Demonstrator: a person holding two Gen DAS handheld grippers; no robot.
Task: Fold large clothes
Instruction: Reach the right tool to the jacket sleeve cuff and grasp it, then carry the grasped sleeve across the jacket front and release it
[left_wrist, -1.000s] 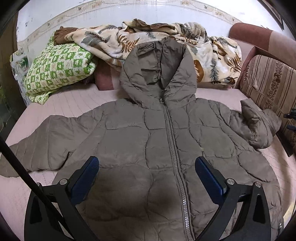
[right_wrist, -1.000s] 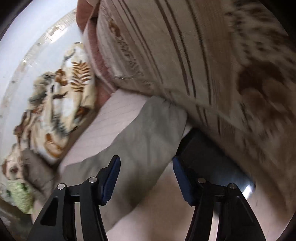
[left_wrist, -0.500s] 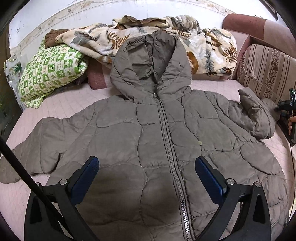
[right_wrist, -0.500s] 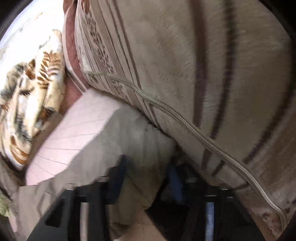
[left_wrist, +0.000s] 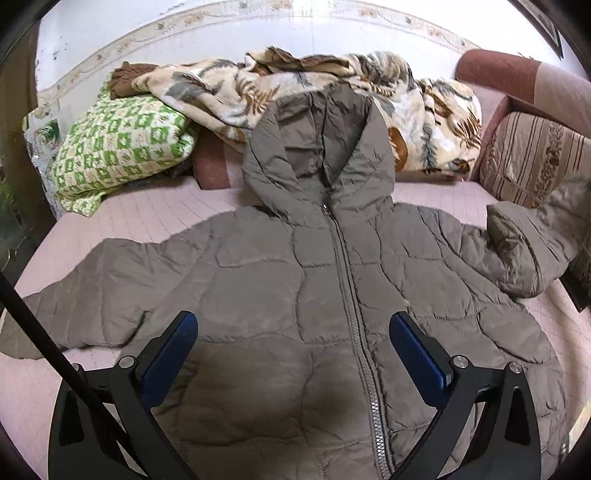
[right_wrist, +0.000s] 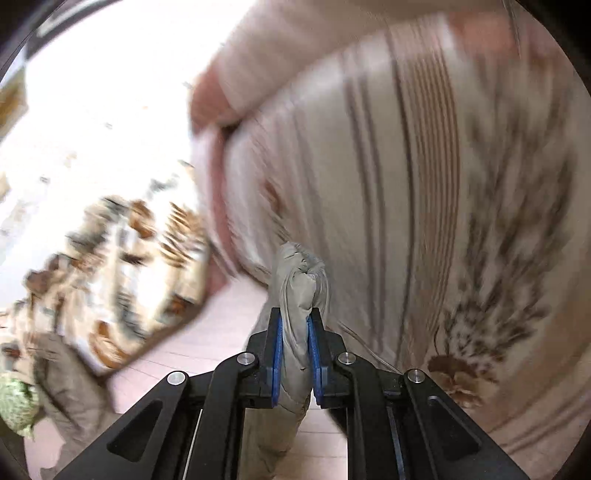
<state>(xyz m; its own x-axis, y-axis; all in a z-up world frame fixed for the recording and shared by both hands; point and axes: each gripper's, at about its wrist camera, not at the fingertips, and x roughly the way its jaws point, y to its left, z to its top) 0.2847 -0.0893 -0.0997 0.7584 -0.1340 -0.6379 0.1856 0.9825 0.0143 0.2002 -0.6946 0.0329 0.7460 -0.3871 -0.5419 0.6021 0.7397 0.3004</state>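
A grey-brown quilted hooded jacket (left_wrist: 258, 277) lies zipped and face up on the pink bed, both sleeves spread. My left gripper (left_wrist: 291, 321) hovers open over its lower front, with nothing between the blue pads. In the right wrist view my right gripper (right_wrist: 295, 317) has its jaws closing tight on the end of the jacket's right sleeve (right_wrist: 299, 273), and both pads press the bunched fabric. In the left wrist view that sleeve (left_wrist: 554, 221) rises off the bed at the right edge; the right gripper itself is hidden there.
A striped cushion (left_wrist: 532, 155) stands just behind the lifted sleeve and fills the right wrist view (right_wrist: 443, 184). A leaf-print blanket (left_wrist: 221, 88) and a green checked pillow (left_wrist: 118, 147) lie at the head of the bed. A dark rod (left_wrist: 37, 332) crosses the lower left.
The right gripper's jaws went from wide apart around the sleeve end to closed on it, and it rose. The right sleeve lifted off the bed. The left gripper stayed open.
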